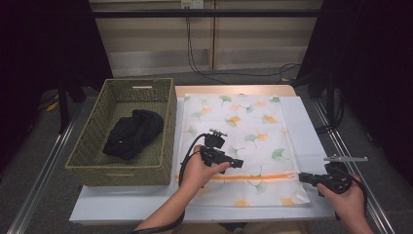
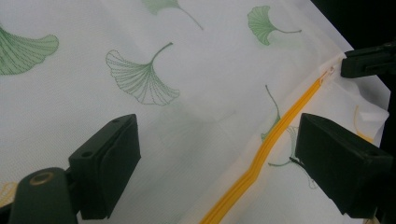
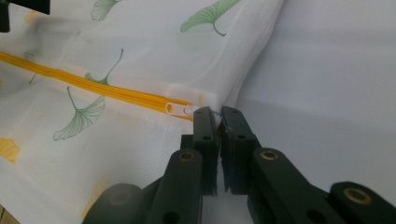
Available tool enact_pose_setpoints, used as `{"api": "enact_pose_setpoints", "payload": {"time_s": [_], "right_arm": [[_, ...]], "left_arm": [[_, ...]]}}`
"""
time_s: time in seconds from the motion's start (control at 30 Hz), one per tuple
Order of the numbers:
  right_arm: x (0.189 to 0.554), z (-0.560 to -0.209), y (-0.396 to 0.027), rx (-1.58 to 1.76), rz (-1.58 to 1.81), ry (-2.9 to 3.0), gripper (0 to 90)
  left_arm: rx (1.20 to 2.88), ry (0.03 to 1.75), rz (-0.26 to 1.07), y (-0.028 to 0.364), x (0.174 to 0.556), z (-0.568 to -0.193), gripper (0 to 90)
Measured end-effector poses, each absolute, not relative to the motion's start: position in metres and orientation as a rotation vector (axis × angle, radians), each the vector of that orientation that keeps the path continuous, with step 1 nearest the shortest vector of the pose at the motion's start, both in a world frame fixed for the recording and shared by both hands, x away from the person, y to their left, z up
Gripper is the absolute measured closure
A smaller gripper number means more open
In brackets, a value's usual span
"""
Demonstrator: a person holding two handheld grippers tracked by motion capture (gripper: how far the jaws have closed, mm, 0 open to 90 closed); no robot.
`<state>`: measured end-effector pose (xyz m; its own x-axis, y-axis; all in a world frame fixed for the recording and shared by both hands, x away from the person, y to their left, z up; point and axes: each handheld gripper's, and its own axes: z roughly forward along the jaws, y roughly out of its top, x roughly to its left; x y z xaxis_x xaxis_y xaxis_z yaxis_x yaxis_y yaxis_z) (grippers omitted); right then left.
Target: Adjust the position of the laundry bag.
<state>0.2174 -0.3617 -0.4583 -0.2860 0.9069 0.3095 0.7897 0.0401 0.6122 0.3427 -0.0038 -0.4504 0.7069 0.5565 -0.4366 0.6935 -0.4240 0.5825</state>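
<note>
My right gripper [image 3: 218, 122] is pinched shut on the zipper pull at the near right end of the mesh laundry bag [image 1: 243, 131]. The orange zipper [image 1: 243, 177] runs away toward nine o'clock, straight under my left gripper [image 2: 210, 154], whose jaws stand wide open astride it. Farther off, at ten o'clock, sits the wicker basket [image 1: 92, 146] with black clothing [image 1: 134, 132].

White counter [image 1: 311, 146], wood edge at 12 o'clock. Directly on it: woven basket [image 1: 97, 146] at 9 o'clock w/ black cloth [image 1: 134, 131] inside; mesh bag [image 1: 253, 131], leaf print, orange zipper [image 1: 263, 177], centre to 5 o'clock.
</note>
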Motion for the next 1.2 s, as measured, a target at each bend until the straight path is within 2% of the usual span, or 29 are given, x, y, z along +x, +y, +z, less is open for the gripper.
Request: {"api": "enact_pose_setpoints", "payload": {"time_s": [0.13,0.37,0.53,0.63,0.73,1.2], "right_arm": [[0.218,-0.465,-0.359,1.804,1.041,2.162,81.5],[0.221,-0.468,-0.350,1.744,0.985,2.194,65.7],[0.220,-0.468,-0.345,1.747,0.931,2.168,72.6],[0.219,-0.468,-0.340,1.698,0.899,2.195,85.5],[0.218,-0.466,-0.334,1.634,0.846,2.217,86.6],[0.218,-0.460,-0.349,1.738,1.097,2.144,87.2]], "left_arm": [[2.138,0.950,-0.227,-0.004,0.343,-0.451,13.9],[2.162,0.942,-0.224,-0.005,0.343,-0.453,13.9],[2.147,0.952,-0.234,-0.007,0.342,-0.454,13.9],[2.156,0.942,-0.230,-0.009,0.341,-0.453,13.9],[2.147,0.949,-0.237,-0.011,0.340,-0.453,13.9],[2.130,0.897,-0.286,-0.020,0.332,-0.448,14.0]]}}
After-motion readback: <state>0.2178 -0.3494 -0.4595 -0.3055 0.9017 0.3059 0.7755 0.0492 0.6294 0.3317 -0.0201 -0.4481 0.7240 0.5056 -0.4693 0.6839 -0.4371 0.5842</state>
